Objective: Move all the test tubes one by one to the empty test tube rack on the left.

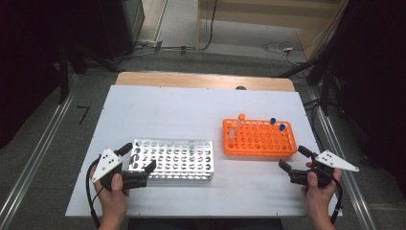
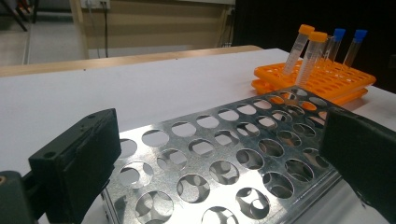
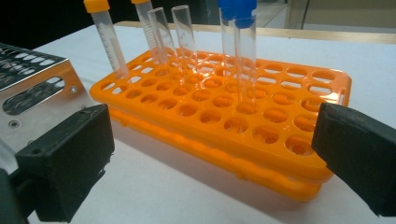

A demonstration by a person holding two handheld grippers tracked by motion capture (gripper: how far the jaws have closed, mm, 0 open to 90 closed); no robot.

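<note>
High view: a metal rack [image 1: 173,159] is seen on the white bench [image 1: 191,108] at the left, an orange rack [image 1: 258,139] at the right, the two well apart. The left gripper [image 1: 140,161] is held at the metal rack's near left corner, its jaws wide apart with that corner between them and nothing clamped. The right gripper [image 1: 294,158] is held just beside the orange rack's near right corner, jaws likewise apart and empty. Capped tubes [image 3: 103,35] and clear open tubes [image 3: 182,35] stand along the orange rack's far rows. A tube would best be taken below its cap and lifted straight up, so that the neighbours are not tipped. Blue caps are cut off at the right gripper view's top edge; the tube count cannot be told.
</note>
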